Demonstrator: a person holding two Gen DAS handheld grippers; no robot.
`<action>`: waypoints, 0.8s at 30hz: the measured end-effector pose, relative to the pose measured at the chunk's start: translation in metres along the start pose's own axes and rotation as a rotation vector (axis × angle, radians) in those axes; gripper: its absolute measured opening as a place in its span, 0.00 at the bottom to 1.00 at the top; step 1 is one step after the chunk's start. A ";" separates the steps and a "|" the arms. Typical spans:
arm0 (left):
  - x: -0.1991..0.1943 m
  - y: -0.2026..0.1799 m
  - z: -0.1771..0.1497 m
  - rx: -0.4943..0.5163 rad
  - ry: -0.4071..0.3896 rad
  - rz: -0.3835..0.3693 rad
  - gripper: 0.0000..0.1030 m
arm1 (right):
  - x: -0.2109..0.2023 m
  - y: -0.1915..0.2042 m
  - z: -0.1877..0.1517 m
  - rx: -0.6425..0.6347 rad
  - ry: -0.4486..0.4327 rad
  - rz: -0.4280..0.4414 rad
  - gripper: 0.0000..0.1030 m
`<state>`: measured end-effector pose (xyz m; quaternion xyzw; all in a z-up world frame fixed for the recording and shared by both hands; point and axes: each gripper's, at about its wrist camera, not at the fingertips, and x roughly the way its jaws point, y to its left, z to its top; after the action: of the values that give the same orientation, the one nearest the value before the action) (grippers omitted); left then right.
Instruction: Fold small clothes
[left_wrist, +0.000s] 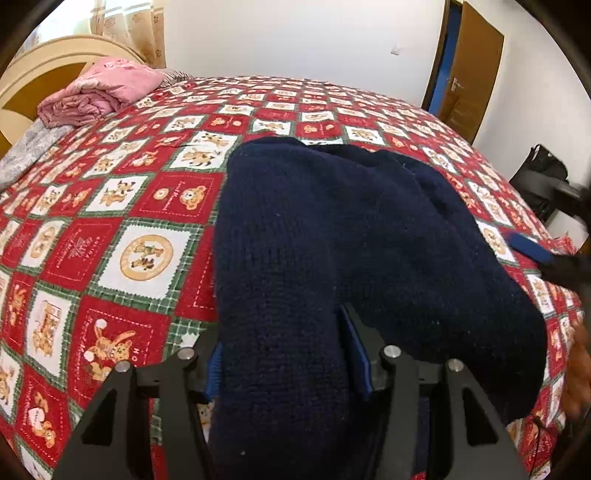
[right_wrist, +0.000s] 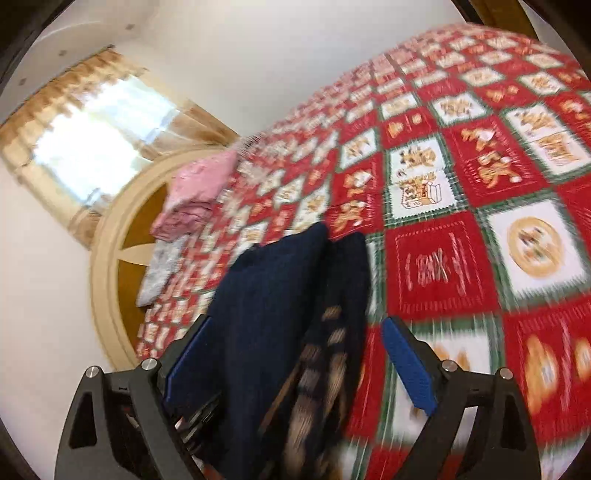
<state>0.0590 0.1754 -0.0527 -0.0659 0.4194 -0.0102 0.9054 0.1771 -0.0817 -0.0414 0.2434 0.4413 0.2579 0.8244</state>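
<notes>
Garment: a dark navy knitted sweater (left_wrist: 332, 236), thick and ribbed, lies on the bed's red, white and green patchwork quilt with teddy-bear squares (left_wrist: 110, 221), partly folded over itself.
Long axis: it runs away from the left tool (left_wrist: 284, 362), from the near edge of the bed toward the far side.
Left tool: its blue-padded fingers (left_wrist: 356, 354) are clamped on a thick fold of the sweater at its near end; the wool bulges up between them.
Right tool: its jaws stand wide apart (right_wrist: 295, 354); sweater cloth, with a tan patterned band, lies in the gap, but the right pad is clear of it, so I judge it released. This view is motion-blurred.
Nearer hand: the left, which already holds the garment; the right tool's blue tip shows in the left view beside the sweater's right edge.
Coming move: probably a fold along that long axis, led by the left tool.
Elsewhere: a folded pink quilted blanket (left_wrist: 99, 92) sits well apart by the cream headboard.
</notes>
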 end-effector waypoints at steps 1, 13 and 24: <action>0.000 0.001 0.000 -0.005 0.001 -0.007 0.56 | 0.013 -0.002 0.006 -0.001 0.019 -0.002 0.89; 0.004 0.007 -0.001 0.007 -0.018 -0.049 0.60 | 0.106 0.038 0.033 -0.229 0.205 -0.023 0.48; 0.017 -0.020 0.011 0.064 -0.039 0.057 0.64 | 0.139 0.023 0.057 -0.426 0.172 -0.103 0.47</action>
<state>0.0793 0.1551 -0.0560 -0.0248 0.4029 0.0035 0.9149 0.2875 0.0142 -0.0821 0.0183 0.4574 0.3223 0.8286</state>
